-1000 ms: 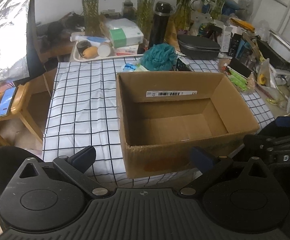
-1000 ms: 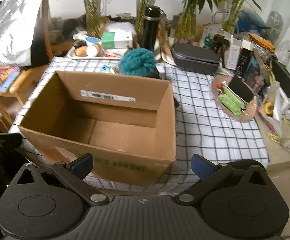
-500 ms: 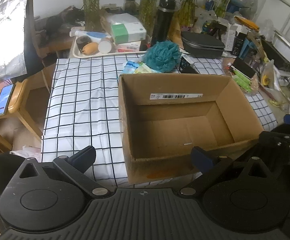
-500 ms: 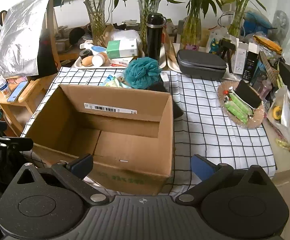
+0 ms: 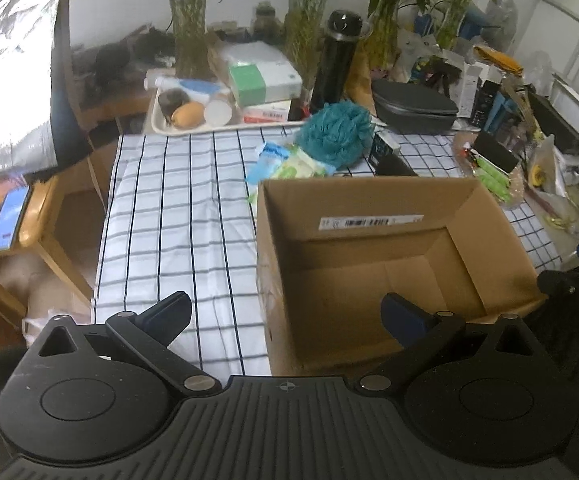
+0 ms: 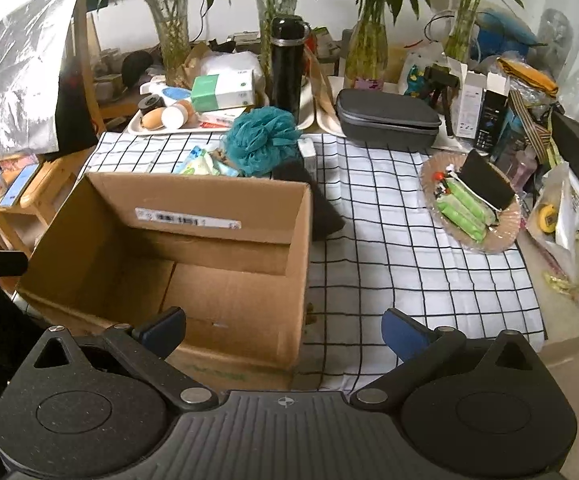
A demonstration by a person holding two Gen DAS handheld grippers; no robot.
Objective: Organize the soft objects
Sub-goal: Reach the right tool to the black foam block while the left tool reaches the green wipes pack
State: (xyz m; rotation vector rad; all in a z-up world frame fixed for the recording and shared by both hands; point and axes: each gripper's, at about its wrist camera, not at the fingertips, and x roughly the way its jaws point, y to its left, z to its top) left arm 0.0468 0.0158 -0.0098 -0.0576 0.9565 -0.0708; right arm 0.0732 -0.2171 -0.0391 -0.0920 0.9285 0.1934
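An open, empty cardboard box [image 5: 377,216] [image 6: 193,216] stands on the checked tablecloth. Behind its far wall lies a teal mesh bath sponge [image 5: 337,130] [image 6: 263,140], with soft tissue packs [image 5: 285,162] [image 6: 201,164] to its left. A dark soft item [image 6: 313,196] rests against the box's right side. My left gripper [image 5: 287,312] hovers open over the box's near left corner. My right gripper [image 6: 285,326] hangs open above the near right corner. Both hold nothing.
A white tray [image 6: 145,128] of bottles and boxes, a black flask [image 6: 287,64] and vases of bamboo line the table's far edge. A grey case [image 6: 385,118] and a plate [image 6: 501,236] of green packets sit right. A wooden side table [image 5: 13,236] stands left.
Both grippers have risen and drawn back from the box, so more of the table behind it shows. Their jaws stay open, and nothing on the table has moved.
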